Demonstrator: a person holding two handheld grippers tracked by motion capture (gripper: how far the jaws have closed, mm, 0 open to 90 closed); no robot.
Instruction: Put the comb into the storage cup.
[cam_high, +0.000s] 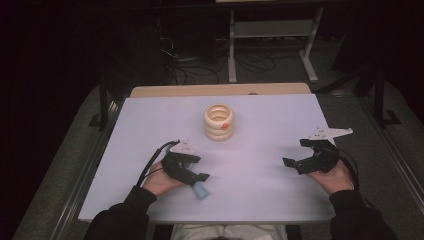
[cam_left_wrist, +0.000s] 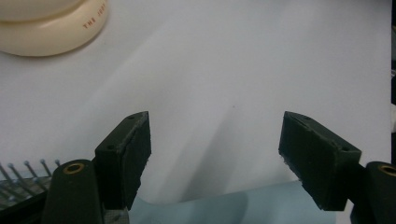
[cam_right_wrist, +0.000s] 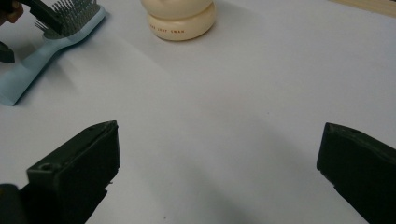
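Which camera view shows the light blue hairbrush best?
The right gripper view: hairbrush shows bristles and handle, under the left gripper. The high view shows just its handle end; the left gripper view shows some bristles and handle.

Only the cream ring stack (cam_high: 219, 122) interrupts the open white tabletop (cam_high: 270, 125).

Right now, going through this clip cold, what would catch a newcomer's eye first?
Probably the cream ring-shaped holder with a small orange spot, standing alone toward the far middle of the white table. Next, the left gripper near the front edge, its jaws on either side of a light blue hairbrush lying flat, though not visibly pressing it. The right gripper waits open over bare table on the other side.
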